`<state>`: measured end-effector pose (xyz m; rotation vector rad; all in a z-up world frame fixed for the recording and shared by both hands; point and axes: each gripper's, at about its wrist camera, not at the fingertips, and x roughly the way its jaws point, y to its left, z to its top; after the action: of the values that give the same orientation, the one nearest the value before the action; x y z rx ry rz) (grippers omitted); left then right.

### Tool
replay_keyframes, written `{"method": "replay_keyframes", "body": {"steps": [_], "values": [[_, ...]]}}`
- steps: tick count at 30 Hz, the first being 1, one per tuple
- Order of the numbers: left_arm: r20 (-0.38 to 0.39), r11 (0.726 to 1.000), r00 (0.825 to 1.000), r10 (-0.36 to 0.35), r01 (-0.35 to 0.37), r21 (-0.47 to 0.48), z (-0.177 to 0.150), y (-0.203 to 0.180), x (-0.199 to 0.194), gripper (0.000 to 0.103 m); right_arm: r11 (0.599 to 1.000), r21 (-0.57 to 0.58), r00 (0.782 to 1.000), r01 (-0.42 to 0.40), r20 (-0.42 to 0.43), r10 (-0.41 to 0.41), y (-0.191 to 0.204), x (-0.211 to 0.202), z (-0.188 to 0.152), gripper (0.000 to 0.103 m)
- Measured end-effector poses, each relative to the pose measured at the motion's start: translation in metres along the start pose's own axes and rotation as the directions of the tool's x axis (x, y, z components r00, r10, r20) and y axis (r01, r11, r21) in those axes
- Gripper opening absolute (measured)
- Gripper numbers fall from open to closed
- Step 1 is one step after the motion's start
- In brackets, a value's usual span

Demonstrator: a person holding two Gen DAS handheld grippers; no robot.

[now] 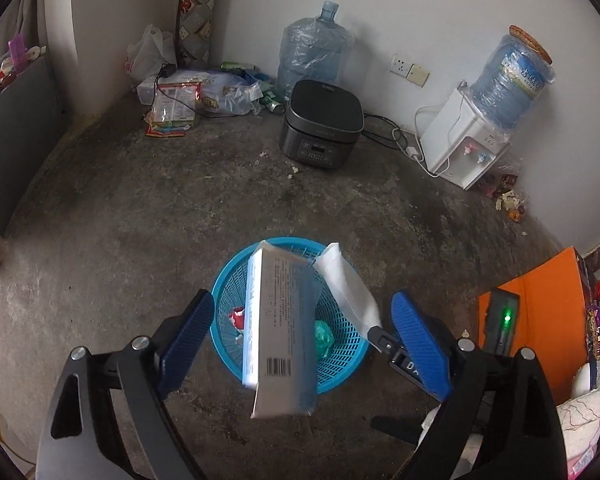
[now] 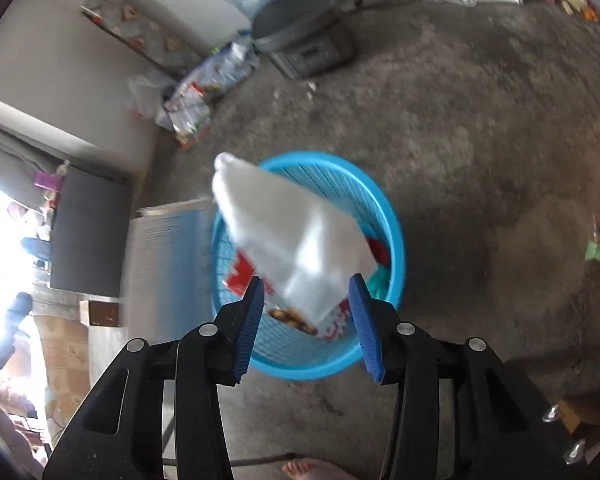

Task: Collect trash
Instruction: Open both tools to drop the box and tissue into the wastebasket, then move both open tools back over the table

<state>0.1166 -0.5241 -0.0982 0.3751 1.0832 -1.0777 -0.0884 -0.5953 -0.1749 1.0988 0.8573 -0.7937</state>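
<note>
Hanging above a blue basket [image 1: 342, 364], both tools stand with their jaws apart, and neither grips anything. The left tool [image 1: 302, 342] is spread wide; a white and blue carton [image 1: 280, 328] sits in the gap between its pads, touching neither, tilted with its barcode end nearest the camera. It looks to be dropping free toward the basket, which would explain why the tool is aimed steeply down right over the rim.

The right tool [image 2: 306, 322] is less widely spread. A white plastic packet [image 2: 296, 240] lies between and ahead of its pads, blurred, apparently let go and falling too. In the left view the same packet shows just beside the carton, over the basket's right side.

Inside the basket lie earlier pieces of trash: a red and white wrapper [image 2: 242, 276], a crumpled green scrap [image 1: 324, 336], and something with a food picture that is too blurred to name. So the collecting seems well under way, with two more items about to land.

The basket stands on a bare, stained concrete floor [image 1: 140, 220]. A bare foot [image 2: 316, 470] shows at the bottom edge of the right view. Farther off, a dark rice cooker [image 1: 320, 128] sits on the floor with its cable trailing to a white water dispenser [image 1: 466, 140] against the wall. A spare water bottle [image 1: 314, 54] stands behind the cooker, and in the corner lies a heap of bags and wrappers [image 1: 188, 96], likely more to collect.
</note>
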Motion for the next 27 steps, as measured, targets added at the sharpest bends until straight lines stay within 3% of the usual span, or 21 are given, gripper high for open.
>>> {"method": "replay_keyframes", "body": {"steps": [3, 8, 13, 16, 18, 21, 23, 27], "values": [[0.042, 0.998, 0.998, -0.037, 0.039, -0.049, -0.005, 0.01, -0.013, 0.088, 1.0, 0.024, 1.0, -0.008, 0.004, 0.008, -0.013, 0.0, -0.015, 0.043], [0.124, 0.999, 0.992, 0.009, -0.004, -0.045, -0.002, 0.025, -0.055, 0.088, 0.998, 0.025, 0.998, -0.058, 0.017, 0.058, -0.009, -0.012, -0.015, 0.043], [0.248, 0.998, 0.969, 0.024, -0.01, -0.058, -0.003, 0.049, -0.136, 0.088, 0.988, -0.019, 0.986, -0.154, 0.058, 0.155, 0.012, -0.032, -0.009, 0.043], [0.283, 0.998, 0.958, 0.032, -0.016, -0.058, -0.016, 0.071, -0.195, 0.088, 0.966, -0.11, 0.966, -0.235, 0.086, 0.245, 0.038, -0.056, -0.011, 0.045], [0.303, 0.996, 0.951, 0.064, -0.04, -0.083, -0.034, 0.09, -0.235, 0.088, 0.939, -0.19, 0.945, -0.287, 0.104, 0.31, 0.059, -0.075, -0.015, 0.052], [0.364, 0.982, 0.919, 0.155, -0.102, -0.16, -0.078, 0.125, -0.299, 0.088, 0.878, -0.326, 0.912, -0.351, 0.093, 0.399, 0.095, -0.103, -0.027, 0.054], [0.39, 0.956, 0.885, 0.255, -0.171, -0.237, -0.117, 0.151, -0.34, 0.088, 0.825, -0.412, 0.892, -0.387, 0.061, 0.449, 0.12, -0.119, -0.041, 0.054], [0.384, 0.856, 0.791, 0.476, -0.318, -0.408, -0.206, 0.195, -0.411, 0.088, 0.698, -0.543, 0.848, -0.467, -0.051, 0.528, 0.172, -0.141, -0.08, 0.055]]}}
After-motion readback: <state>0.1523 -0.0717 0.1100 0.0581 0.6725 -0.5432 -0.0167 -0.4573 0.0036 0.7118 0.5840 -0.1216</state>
